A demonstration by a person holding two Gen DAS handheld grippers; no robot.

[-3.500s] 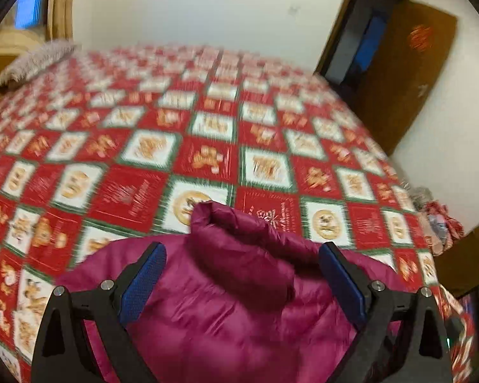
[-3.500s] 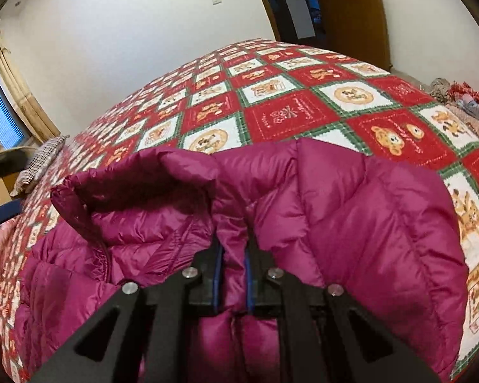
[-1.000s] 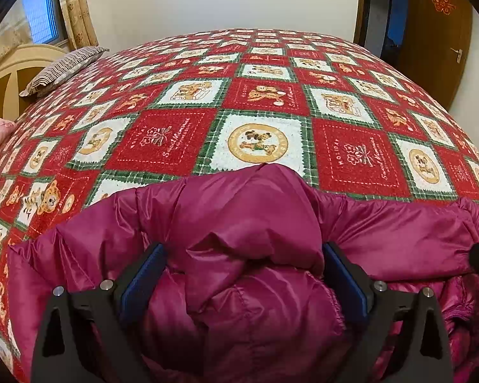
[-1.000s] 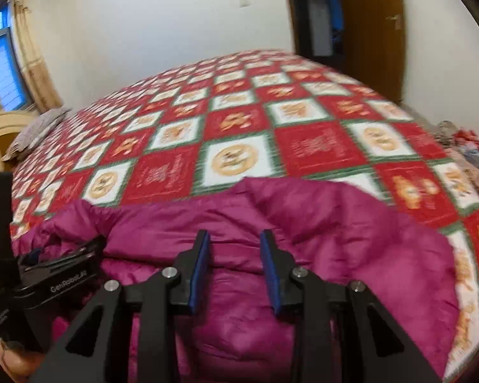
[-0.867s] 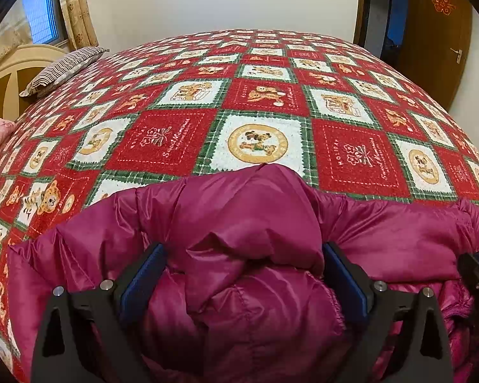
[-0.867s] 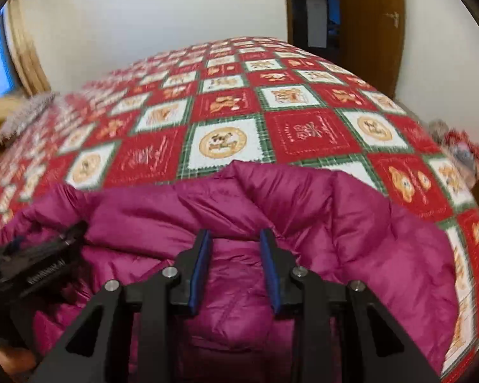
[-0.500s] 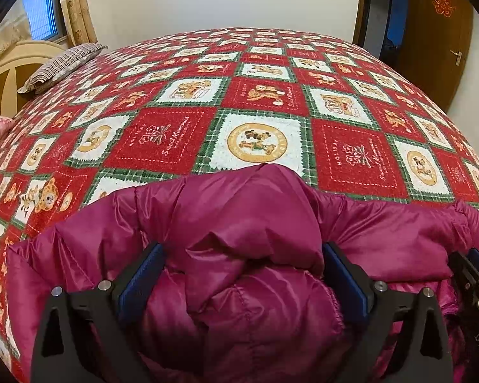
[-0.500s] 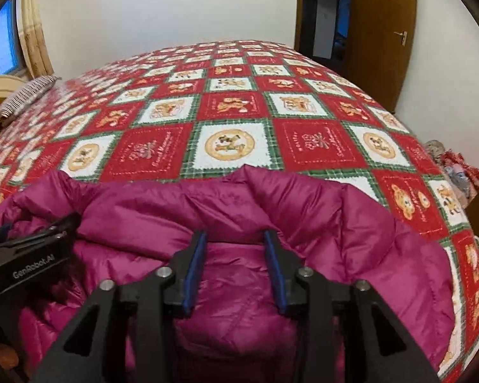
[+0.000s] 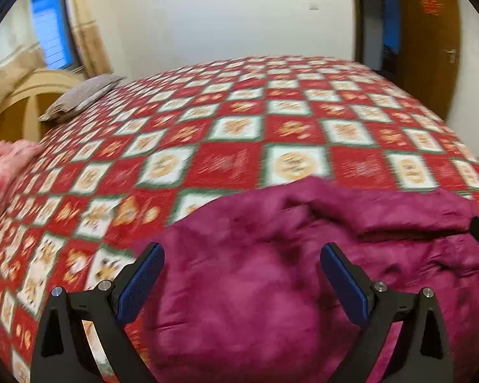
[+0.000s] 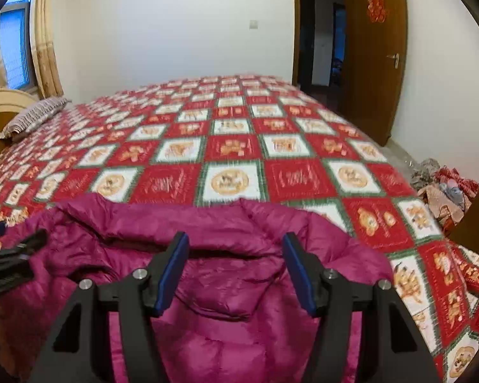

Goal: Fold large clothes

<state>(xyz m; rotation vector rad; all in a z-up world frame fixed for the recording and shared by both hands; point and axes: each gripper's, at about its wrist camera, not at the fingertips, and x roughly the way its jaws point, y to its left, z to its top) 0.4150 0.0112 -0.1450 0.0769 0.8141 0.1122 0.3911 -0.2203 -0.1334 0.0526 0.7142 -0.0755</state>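
- My left gripper point(image 9: 241, 274) is spread wide, blue pads far apart, nothing clamped; the magenta puffer jacket point(image 9: 303, 271) bulges up in the gap between them.
- My right gripper point(image 10: 234, 268) is also open, a bit narrower, holding nothing; it sits above the jacket's folded collar area, and I can't tell if the pads touch fabric.
- Jacket point(image 10: 223, 287) lies bunched on the near edge of the red patchwork quilt point(image 10: 233, 146), most of the quilt bare beyond it.
- Left gripper's black tip point(image 10: 12, 261) shows at the jacket's left side in the right wrist view.
- Striped pillow point(image 10: 32, 111) far beyond the jacket to the left, by the headboard point(image 10: 3, 105).
- Brown door point(image 10: 373, 54) far beyond the jacket to the right; clothes pile point(image 10: 444, 185) on the floor right of the jacket.
- Left wrist view is motion-blurred.
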